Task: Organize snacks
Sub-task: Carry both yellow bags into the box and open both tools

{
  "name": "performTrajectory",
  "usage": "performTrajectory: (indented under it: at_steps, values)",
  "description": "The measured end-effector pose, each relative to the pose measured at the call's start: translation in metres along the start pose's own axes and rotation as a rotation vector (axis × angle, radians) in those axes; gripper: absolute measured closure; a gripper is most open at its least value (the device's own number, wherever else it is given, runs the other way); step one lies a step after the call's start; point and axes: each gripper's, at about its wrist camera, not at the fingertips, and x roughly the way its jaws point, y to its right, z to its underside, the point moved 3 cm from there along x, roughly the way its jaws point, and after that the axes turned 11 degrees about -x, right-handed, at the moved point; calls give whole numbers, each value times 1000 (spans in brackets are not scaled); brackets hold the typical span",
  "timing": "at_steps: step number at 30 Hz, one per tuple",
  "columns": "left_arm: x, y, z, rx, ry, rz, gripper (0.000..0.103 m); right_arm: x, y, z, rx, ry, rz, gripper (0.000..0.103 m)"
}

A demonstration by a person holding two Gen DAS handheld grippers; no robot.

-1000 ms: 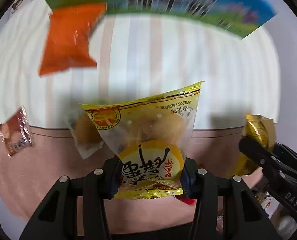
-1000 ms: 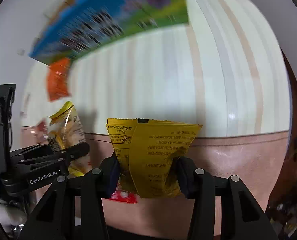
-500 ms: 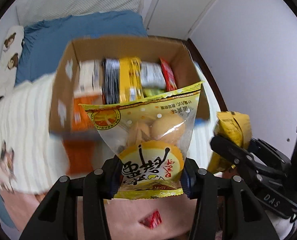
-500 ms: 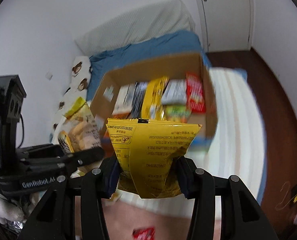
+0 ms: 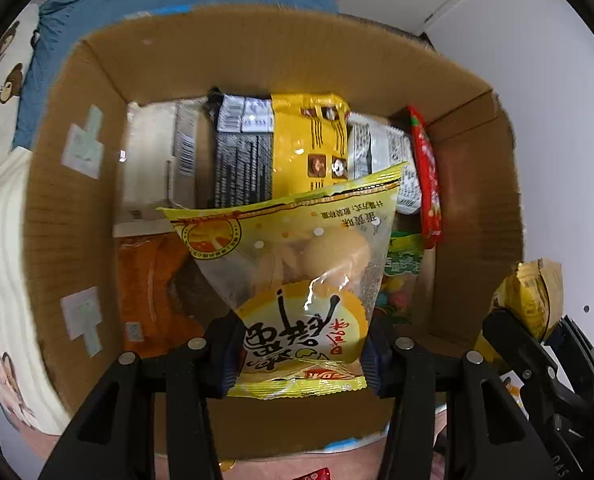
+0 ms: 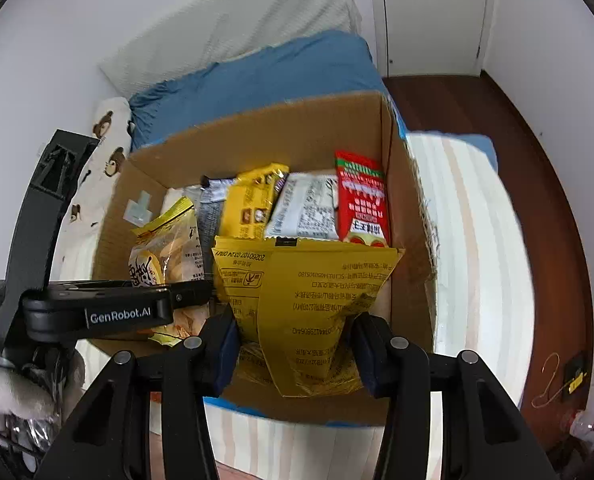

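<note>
My left gripper (image 5: 301, 356) is shut on a clear-and-yellow pastry bag (image 5: 297, 280) and holds it over the open cardboard box (image 5: 73, 208). My right gripper (image 6: 297, 344) is shut on a yellow foil snack bag (image 6: 309, 300) above the box's (image 6: 405, 208) near right side. The box holds several upright snack packs: a yellow one (image 5: 305, 140), a red one (image 6: 361, 200), a silver one (image 6: 309, 212), a black one (image 5: 241, 164). The left gripper with its pastry bag (image 6: 165, 248) shows at the left of the right wrist view. The right gripper's bag (image 5: 533, 300) shows at the right of the left wrist view.
The box stands on a striped white blanket (image 6: 477, 260) on a bed with a blue sheet (image 6: 257, 76). An orange pack (image 5: 149, 284) lies low in the box's left part. A small red sachet (image 5: 317, 474) lies below the box. Wooden floor (image 6: 537, 200) is on the right.
Both grippers have tilted up from the blanket and moved in over the box, each still holding its bag. The box now fills both views.
</note>
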Motion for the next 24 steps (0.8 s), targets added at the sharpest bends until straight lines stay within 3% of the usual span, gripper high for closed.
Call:
performTrajectory:
  at_steps: [4,5,6,7,8,9,13,24]
  values:
    - [12,-6,2,-21,-20,-22,57,19,10,8,35,-83,-50,50]
    - [15,-8,2,-24,-30,-22,54,24,12,11,31,-113,-27,41]
    - [18,-10,3,-17,-37,-30,50,26,12,13,22,-125,-3,20]
    - [19,-11,3,-11,-36,-45,30,27,13,14,15,-127,20,11]
    - [20,-11,4,1,-33,-62,10,27,13,15,13,-124,9,8]
    - [18,-12,6,10,-28,-65,7,27,12,15,13,-131,7,8]
    - [9,-13,10,2,-20,-31,7,26,10,15,3,-144,26,8]
    - [-48,-19,32,32,129,-41,7,2,0,14,-19,-77,70,8]
